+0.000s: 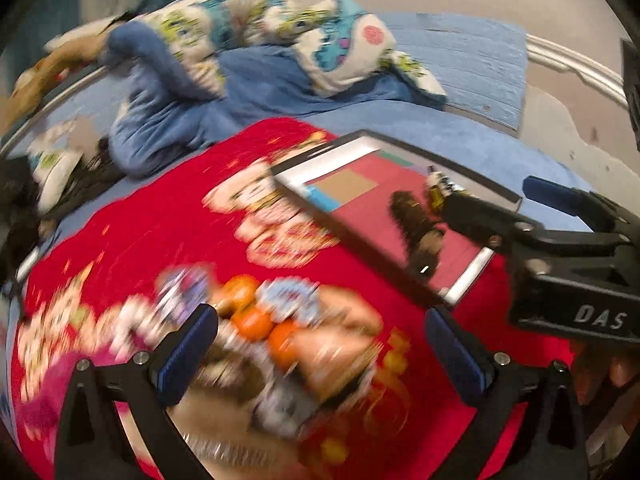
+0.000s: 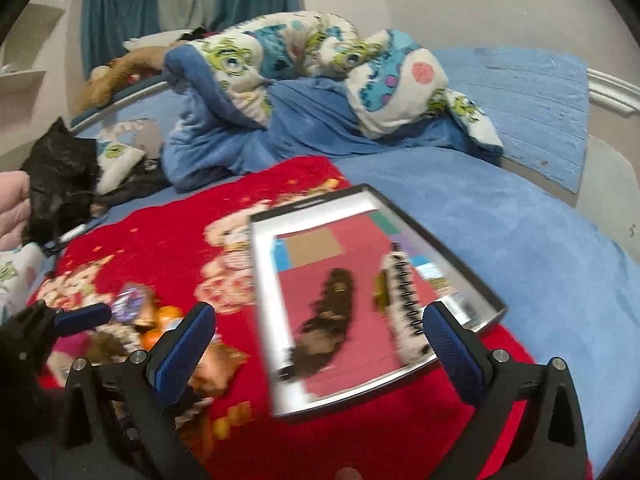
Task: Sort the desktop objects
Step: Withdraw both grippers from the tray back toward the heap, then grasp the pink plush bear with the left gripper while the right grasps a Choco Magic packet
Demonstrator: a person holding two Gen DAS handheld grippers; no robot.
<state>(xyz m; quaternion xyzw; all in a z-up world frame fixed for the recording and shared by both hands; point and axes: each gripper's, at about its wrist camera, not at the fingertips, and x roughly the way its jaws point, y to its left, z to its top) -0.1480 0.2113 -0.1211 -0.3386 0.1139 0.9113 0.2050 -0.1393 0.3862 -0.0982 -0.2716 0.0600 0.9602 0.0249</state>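
Both grippers hang open and empty, the left gripper [image 1: 320, 344] over the heaped clutter [image 1: 256, 320] and the right gripper [image 2: 320, 340] over the tray [image 2: 264, 320] on its right, likely poised to move items across

Blue-sheeted bed [image 2: 500, 240], rumpled cartoon quilt [image 2: 304, 48], teal curtains [image 2: 116, 12], pale wall [image 2: 400, 0]

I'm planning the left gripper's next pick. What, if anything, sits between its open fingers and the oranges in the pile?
Nothing visible blocks it. The left gripper is open, and the oranges lie right ahead on the red blanket. Blurred snack packets crowd against them, though.
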